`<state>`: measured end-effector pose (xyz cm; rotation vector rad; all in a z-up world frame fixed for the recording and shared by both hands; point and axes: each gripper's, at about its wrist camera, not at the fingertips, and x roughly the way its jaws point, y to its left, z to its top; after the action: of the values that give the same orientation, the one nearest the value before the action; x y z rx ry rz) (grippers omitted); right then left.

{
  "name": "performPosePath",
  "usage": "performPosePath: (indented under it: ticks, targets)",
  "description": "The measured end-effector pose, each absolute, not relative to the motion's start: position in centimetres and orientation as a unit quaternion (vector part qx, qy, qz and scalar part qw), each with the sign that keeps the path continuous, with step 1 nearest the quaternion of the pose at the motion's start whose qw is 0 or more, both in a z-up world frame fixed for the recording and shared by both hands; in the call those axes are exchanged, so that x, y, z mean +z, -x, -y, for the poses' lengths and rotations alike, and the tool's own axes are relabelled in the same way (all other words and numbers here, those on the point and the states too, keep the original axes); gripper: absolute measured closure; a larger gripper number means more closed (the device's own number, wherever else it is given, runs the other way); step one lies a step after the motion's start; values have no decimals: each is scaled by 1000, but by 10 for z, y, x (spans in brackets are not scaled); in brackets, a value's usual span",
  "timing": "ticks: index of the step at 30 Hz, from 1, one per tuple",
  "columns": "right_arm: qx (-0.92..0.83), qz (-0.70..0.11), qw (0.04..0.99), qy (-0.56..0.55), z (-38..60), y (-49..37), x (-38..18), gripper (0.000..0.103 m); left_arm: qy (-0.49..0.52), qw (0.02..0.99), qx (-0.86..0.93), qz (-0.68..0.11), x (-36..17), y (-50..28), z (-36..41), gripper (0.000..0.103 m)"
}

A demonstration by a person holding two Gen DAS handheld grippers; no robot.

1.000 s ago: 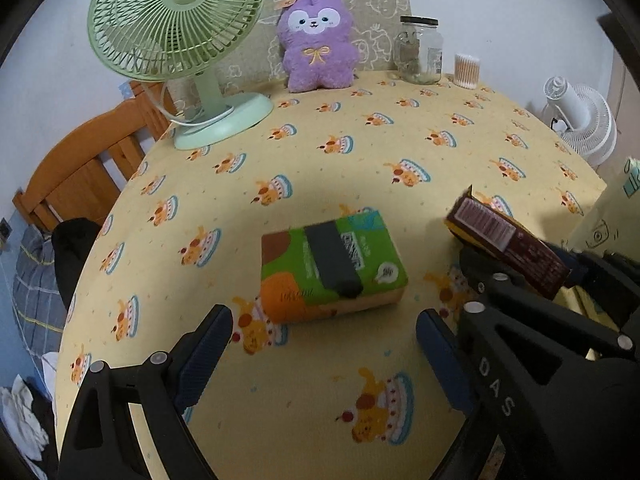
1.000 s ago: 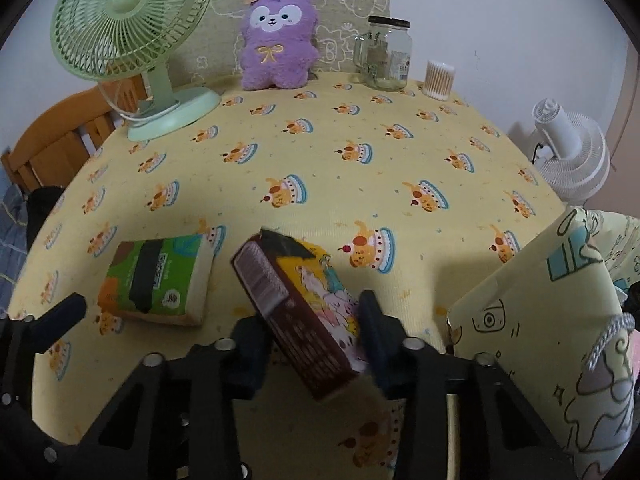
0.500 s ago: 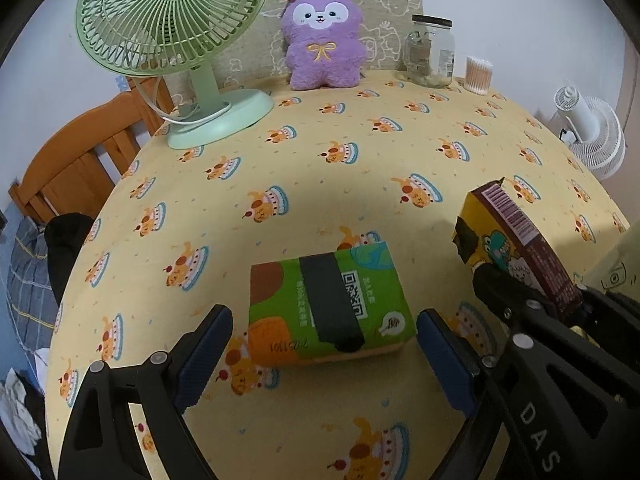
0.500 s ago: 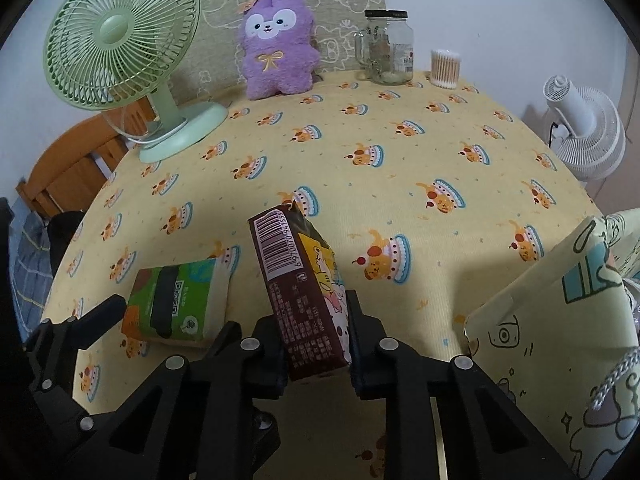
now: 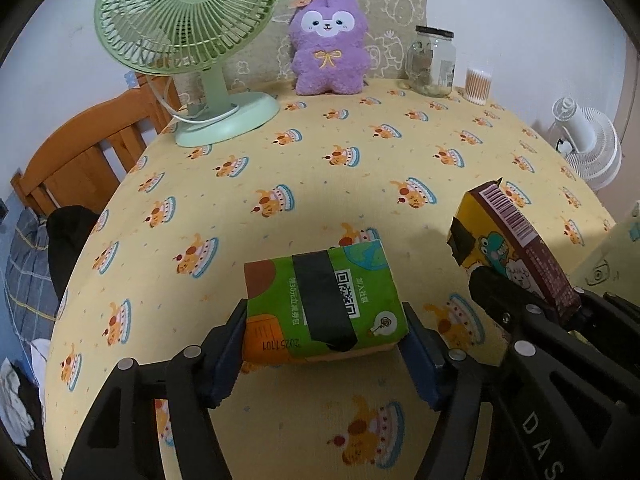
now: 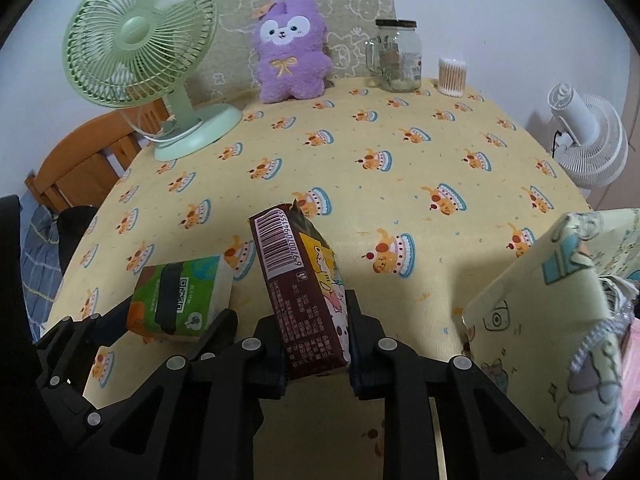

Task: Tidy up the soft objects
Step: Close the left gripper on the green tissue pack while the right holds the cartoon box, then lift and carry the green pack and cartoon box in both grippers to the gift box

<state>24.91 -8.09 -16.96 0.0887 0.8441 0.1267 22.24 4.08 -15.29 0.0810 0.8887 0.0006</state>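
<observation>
1. The left gripper is clamping the green tissue pack, its blue pads pressing both short ends; the pack is sitting low over the yellow cake-print tablecloth.
2. The right gripper is gripping a brown-and-yellow tissue pack, tilted barcode end up, above the cloth.
3. A cartoon-print bag is standing just right of it.
4. A purple plush toy, green desk fan and glass jar are lining the far edge.
</observation>
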Motion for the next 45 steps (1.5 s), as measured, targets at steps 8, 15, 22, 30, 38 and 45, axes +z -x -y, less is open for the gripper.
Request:
performPosePath:
  ticks: [8, 15, 22, 30, 38, 45]
  targets:
    - [71, -396, 915, -36, 78, -227, -157, 78, -29, 909, 8, -417, -141, -200, -43, 32]
    - [76, -381, 921, -29, 78, -206, -142, 78, -12, 913, 11, -407, -129, -180, -43, 32]
    - [83, -364, 927, -26, 81, -183, -126, 78, -10, 922, 16, -388, -111, -157, -41, 32]
    - [87, -342, 935, -27, 86, -159, -105, 78, -11, 932, 19, -363, -88, -133, -38, 32]
    - [92, -320, 943, -27, 91, -137, -86, 78, -15, 940, 27, -340, -67, -111, -32, 32]
    - [98, -298, 949, -24, 93, -117, -68, 78, -15, 948, 32, -317, -49, -93, -31, 32]
